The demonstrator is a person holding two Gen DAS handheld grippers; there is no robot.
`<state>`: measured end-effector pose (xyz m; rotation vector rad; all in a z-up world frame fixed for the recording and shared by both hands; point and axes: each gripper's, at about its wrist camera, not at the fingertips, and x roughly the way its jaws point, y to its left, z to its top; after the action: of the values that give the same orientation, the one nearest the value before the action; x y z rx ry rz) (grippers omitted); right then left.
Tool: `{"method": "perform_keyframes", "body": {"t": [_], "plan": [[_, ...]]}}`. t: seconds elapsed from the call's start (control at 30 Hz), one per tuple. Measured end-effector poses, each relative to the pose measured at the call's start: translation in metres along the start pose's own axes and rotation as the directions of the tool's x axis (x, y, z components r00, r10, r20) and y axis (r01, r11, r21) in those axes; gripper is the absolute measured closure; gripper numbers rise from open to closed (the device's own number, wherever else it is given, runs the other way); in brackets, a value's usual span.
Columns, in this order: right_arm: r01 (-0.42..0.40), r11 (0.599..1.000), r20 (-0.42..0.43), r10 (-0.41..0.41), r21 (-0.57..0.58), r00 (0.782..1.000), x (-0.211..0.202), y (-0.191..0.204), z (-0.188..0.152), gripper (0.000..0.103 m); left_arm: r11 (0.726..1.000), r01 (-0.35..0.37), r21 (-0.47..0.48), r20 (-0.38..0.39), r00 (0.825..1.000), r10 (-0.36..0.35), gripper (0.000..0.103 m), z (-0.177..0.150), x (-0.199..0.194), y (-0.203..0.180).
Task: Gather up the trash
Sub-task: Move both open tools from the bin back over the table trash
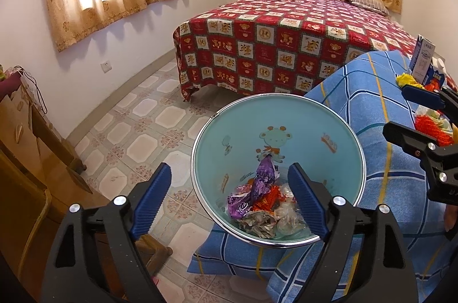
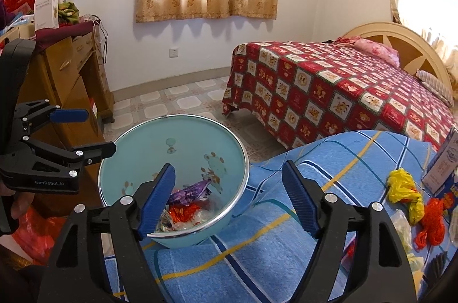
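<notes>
Your left tongs stand wide apart with nothing between them, poised above the near rim of the pale blue basin. The basin sits at the edge of the desk, on its blue plaid cloth, and part of it juts out over the tiled floor. In its bottom lies collected trash: a purple wrapper, an orange-red wrapper and some crumpled clear and printed scraps.

Your right tongs are also spread open and grip nothing. They hang over the cloth just beside the basin, with the left finger in front of the basin's rim.

To their right, more trash lies loose on the cloth: a crumpled yellow plastic bag, with an orange-red net bag touching it, and paler scraps near the edge of view. A blue and white carton stands behind them.

Beyond the desk are a bed with a red teddy-bear bedspread, a wooden dresser and curtained windows.
</notes>
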<state>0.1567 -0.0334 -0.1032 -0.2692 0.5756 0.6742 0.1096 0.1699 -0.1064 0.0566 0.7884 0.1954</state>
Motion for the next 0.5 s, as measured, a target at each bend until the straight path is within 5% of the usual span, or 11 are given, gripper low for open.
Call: {"method": "perform_keyframes", "body": {"t": [0.5], "plan": [[0.032,0.998,0.009,-0.033,0.059,0.999,-0.023,-0.014,-0.017,0.012,1.0,0.012,0.009,-0.032,0.999,-0.011,0.006,-0.005,0.0,-0.019]]}}
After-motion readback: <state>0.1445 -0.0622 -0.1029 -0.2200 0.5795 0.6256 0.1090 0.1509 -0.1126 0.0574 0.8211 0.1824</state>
